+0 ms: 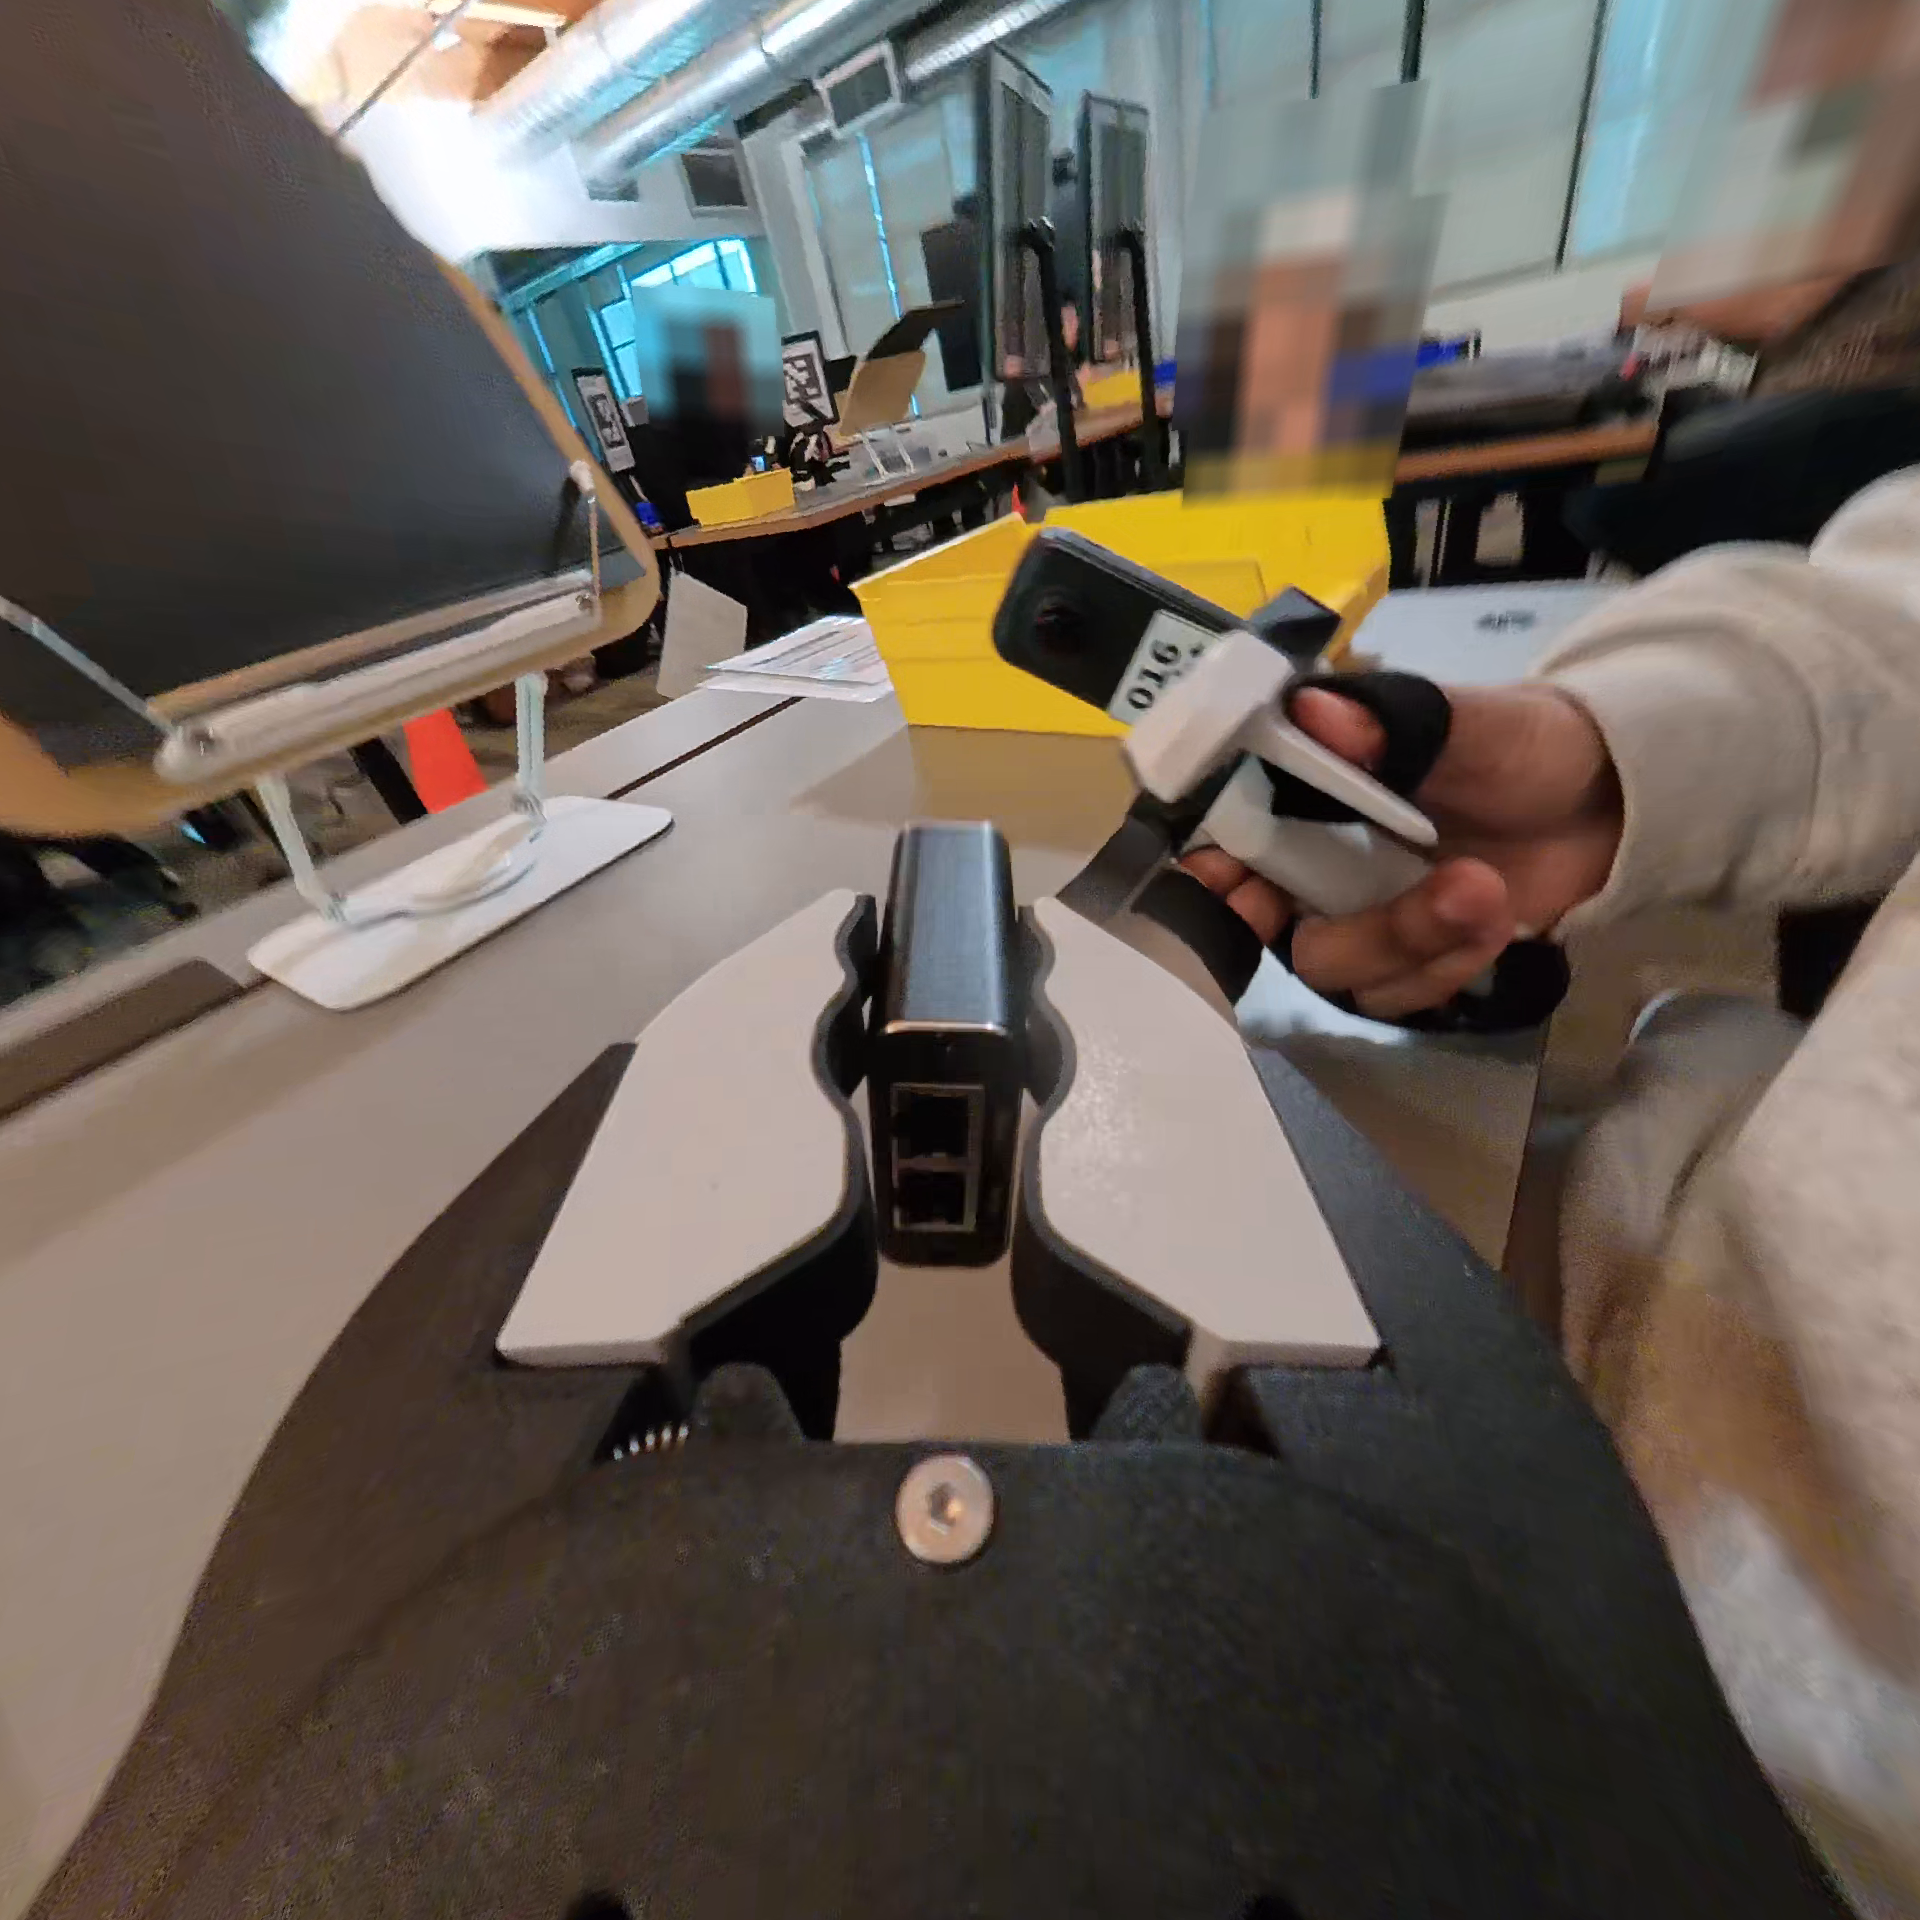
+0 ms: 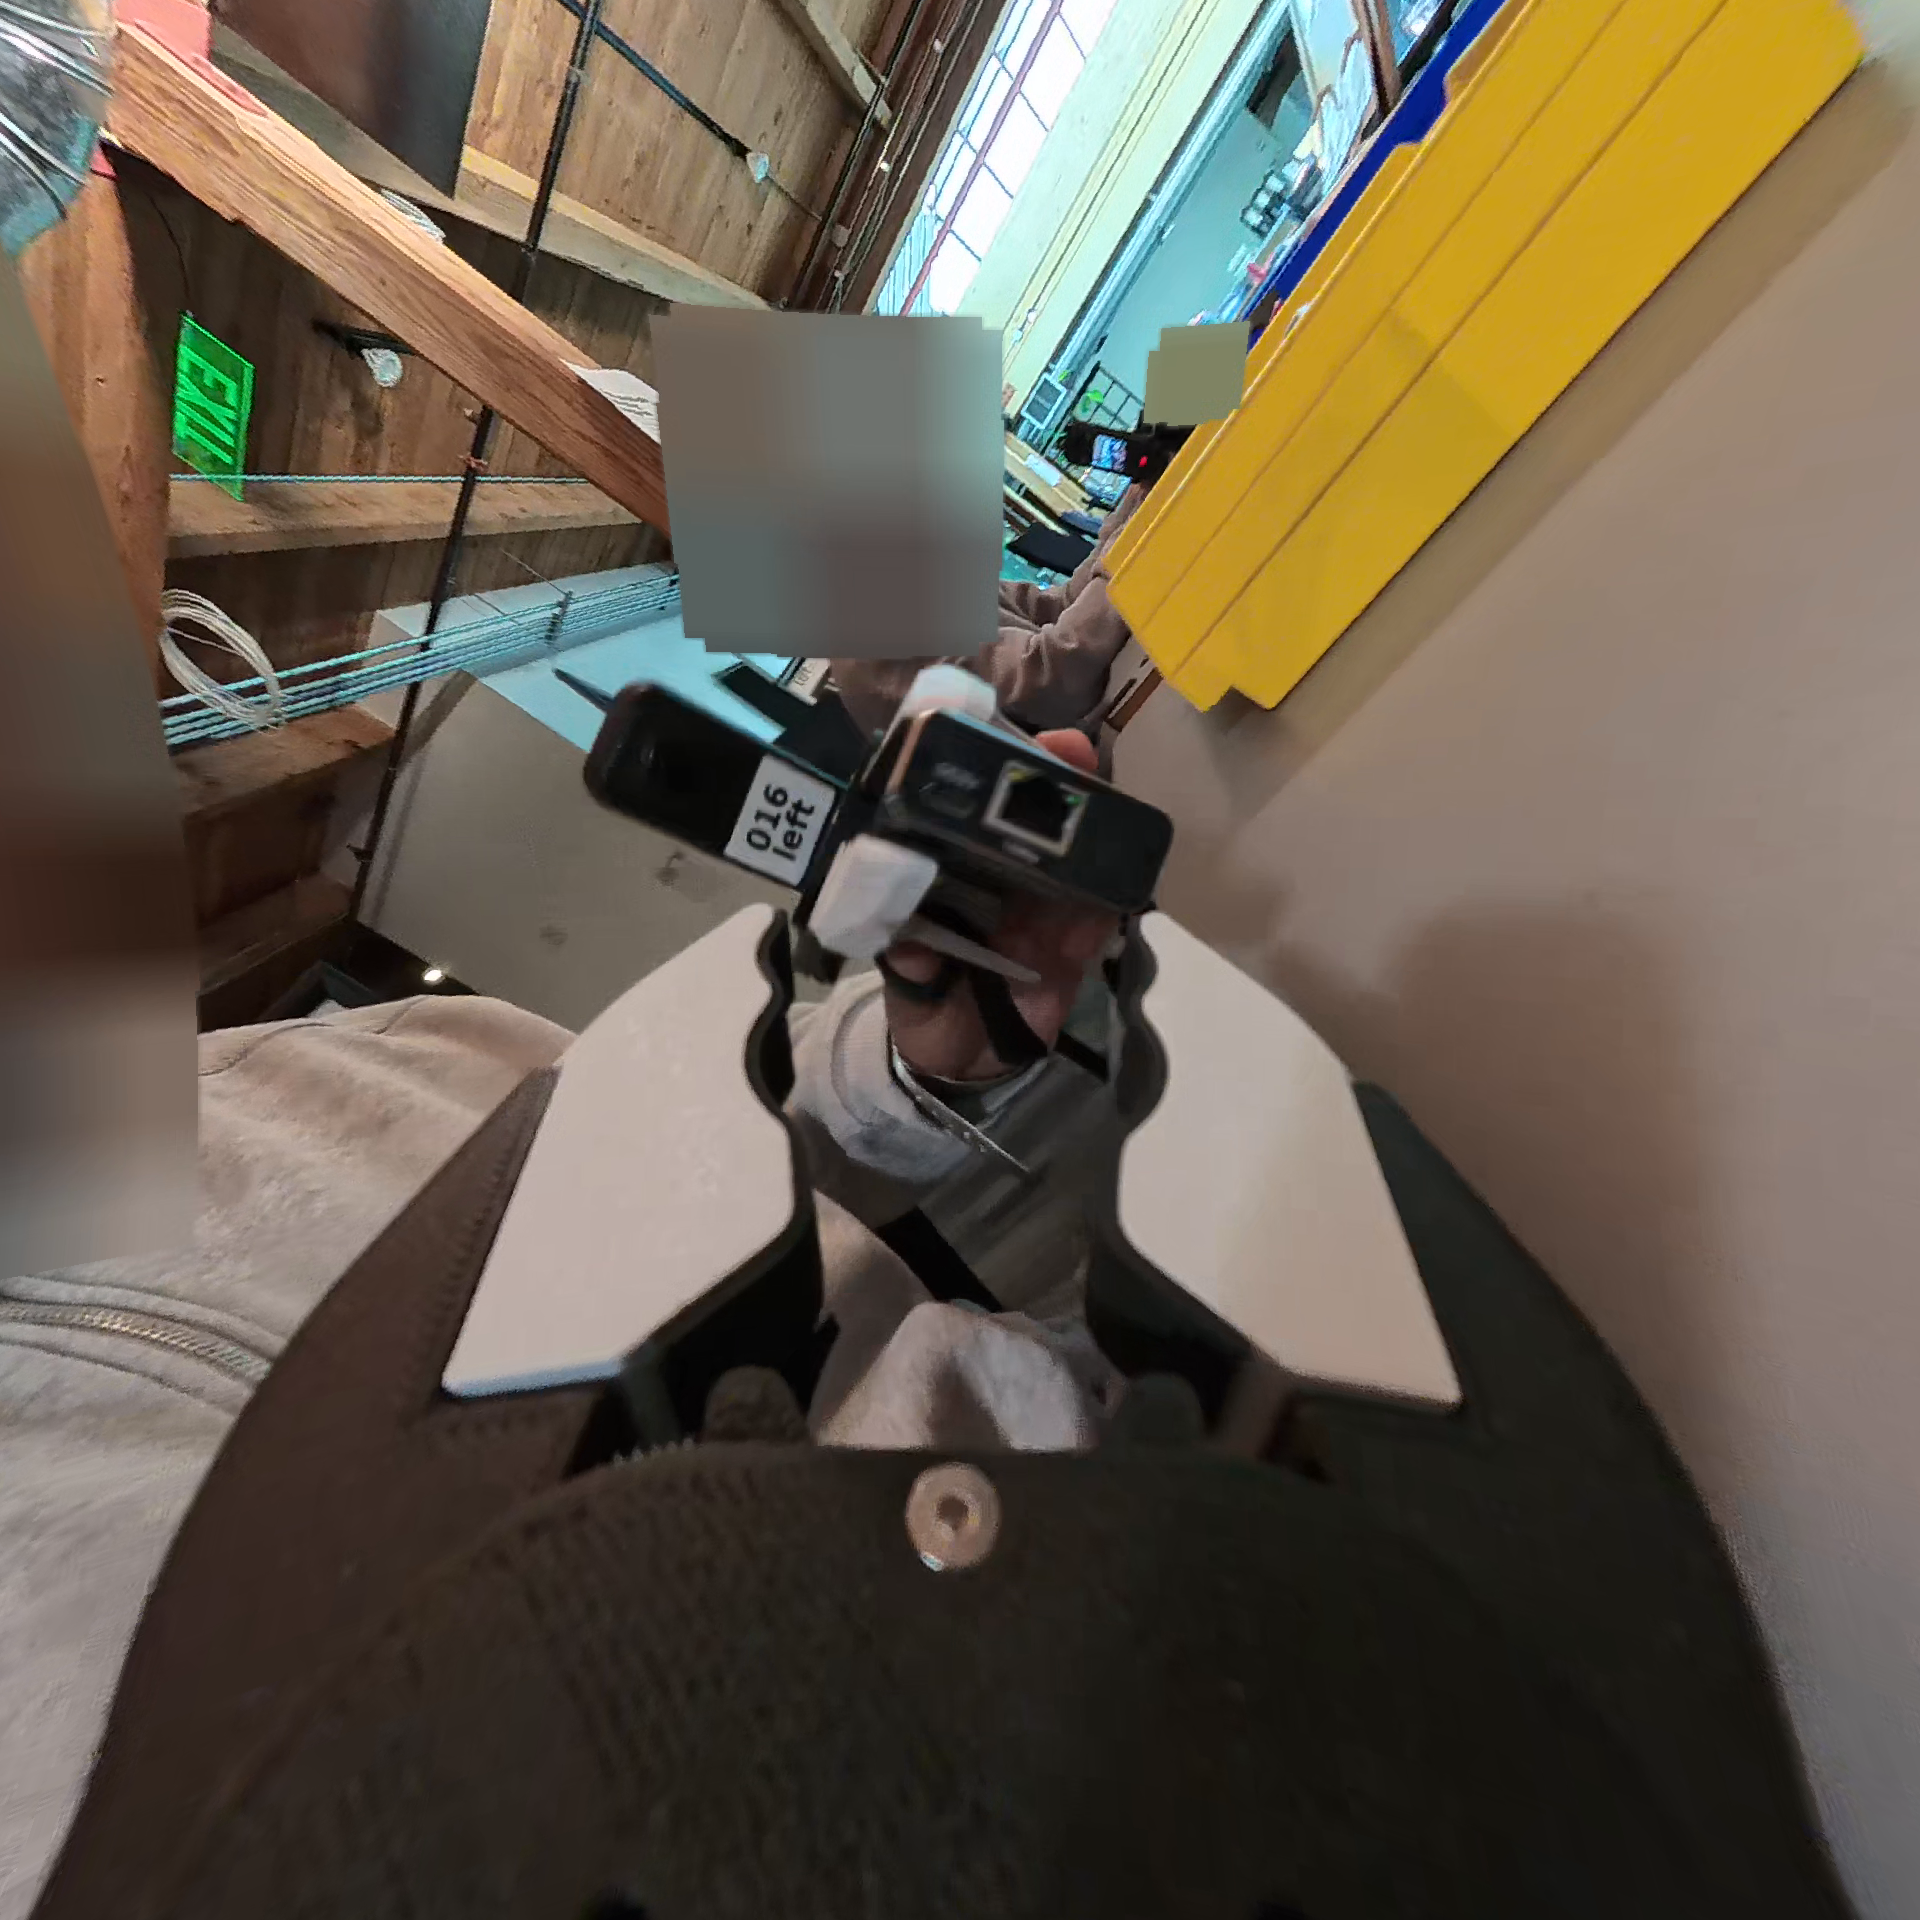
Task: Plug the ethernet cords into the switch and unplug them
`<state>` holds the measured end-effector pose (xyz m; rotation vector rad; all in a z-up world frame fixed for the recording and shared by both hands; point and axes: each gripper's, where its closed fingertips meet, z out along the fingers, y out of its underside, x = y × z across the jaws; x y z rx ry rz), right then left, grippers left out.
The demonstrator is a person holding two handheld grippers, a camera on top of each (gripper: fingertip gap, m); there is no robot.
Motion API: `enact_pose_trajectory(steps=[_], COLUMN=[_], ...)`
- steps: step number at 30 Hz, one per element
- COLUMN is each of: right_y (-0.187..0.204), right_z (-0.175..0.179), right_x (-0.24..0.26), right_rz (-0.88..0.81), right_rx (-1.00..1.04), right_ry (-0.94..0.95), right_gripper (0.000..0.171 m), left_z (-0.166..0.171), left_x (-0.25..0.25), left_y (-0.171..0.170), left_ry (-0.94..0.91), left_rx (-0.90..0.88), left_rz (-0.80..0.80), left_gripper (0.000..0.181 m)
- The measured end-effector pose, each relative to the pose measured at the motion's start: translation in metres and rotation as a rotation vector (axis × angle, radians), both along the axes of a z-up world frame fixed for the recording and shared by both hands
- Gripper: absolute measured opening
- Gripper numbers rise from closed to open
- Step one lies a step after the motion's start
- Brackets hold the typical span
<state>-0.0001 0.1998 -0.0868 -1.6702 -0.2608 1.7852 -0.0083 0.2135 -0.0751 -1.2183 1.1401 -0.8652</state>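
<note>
A small black switch (image 1: 948,977) is clamped between the white fingers of my left gripper (image 1: 945,920), held above the table with two empty ports facing the camera. In the right wrist view the switch (image 2: 1029,821) shows one empty port on its other end, held in the left gripper (image 2: 914,800). My right gripper (image 2: 951,935) is open and empty, pointing at the switch from a short distance. It also shows in the left wrist view (image 1: 1112,883), held by a hand at the right. No ethernet cord is in view.
A dark panel on a clear stand (image 1: 468,894) stands on the grey table (image 1: 312,1195) at the left. A yellow bin (image 1: 966,644) sits at the back, also in the right wrist view (image 2: 1455,364), with papers (image 1: 800,660) beside it. A person's sleeve (image 1: 1766,1143) fills the right.
</note>
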Motion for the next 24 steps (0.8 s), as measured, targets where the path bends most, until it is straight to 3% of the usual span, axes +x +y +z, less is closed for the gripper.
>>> enact_pose_trajectory(steps=[7, 12, 19, 24], right_y=[0.015, 0.044, 0.125, 0.184], right_z=[-0.004, 0.035, 0.09, 0.074], right_x=[0.004, -0.015, -0.102, -0.193], right_rz=[-0.126, -0.17, -0.058, 0.133], right_rx=[0.231, 0.498, 0.753, 0.794], right_ry=[-0.267, -0.431, -0.549, -0.748], right_gripper=[0.059, 0.056, 0.045, 0.04], left_z=[0.0, 0.005, 0.008, 0.009], left_x=[-0.029, -0.038, -0.054, -0.078], left_y=[0.041, 0.047, 0.05, 0.052], left_ry=[-0.195, -0.274, -0.331, -0.409], left_rx=[-0.376, -0.489, -0.557, -0.619], left_rz=[0.031, 0.018, 0.044, 0.096], left_gripper=[0.025, 0.025, 0.025, 0.025])
